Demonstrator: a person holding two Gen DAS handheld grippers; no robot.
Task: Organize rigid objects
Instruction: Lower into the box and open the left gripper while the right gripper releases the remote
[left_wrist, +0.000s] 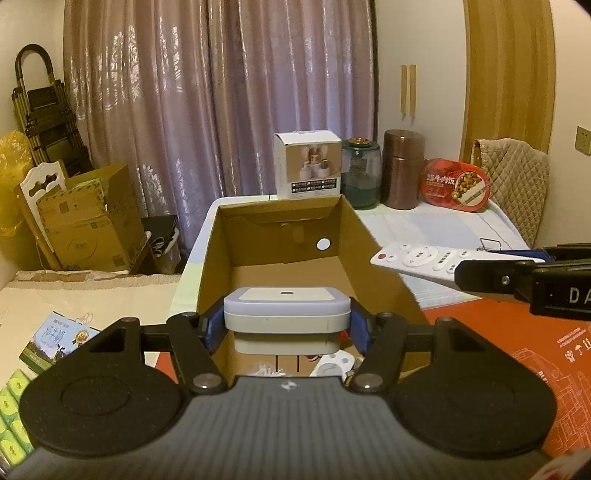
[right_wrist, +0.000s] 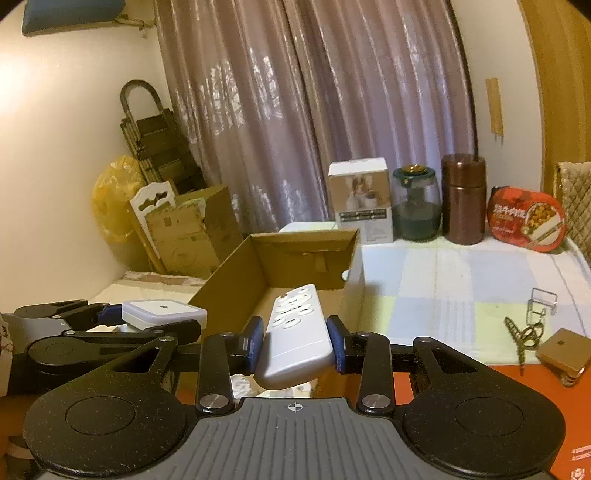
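My left gripper (left_wrist: 286, 325) is shut on a white square device (left_wrist: 287, 312) with a pale purple rim and holds it above the near end of an open cardboard box (left_wrist: 364, 236). My right gripper (right_wrist: 295, 343) is shut on a white remote control (right_wrist: 297, 332), held over the box's (right_wrist: 236, 269) near right edge. The remote (left_wrist: 417, 260) and the right gripper show at the right of the left wrist view. The device (right_wrist: 164, 314) and the left gripper show at the left of the right wrist view. Small white items (left_wrist: 334, 363) lie at the box's near end.
At the table's back stand a white product box (left_wrist: 307, 164), a glass jar (left_wrist: 360, 173), a brown canister (left_wrist: 402, 170) and a red food tub (left_wrist: 456, 184). Keys (right_wrist: 524, 336) and a small tan box (right_wrist: 563, 354) lie on the right. Cardboard boxes (left_wrist: 88, 221) stand left.
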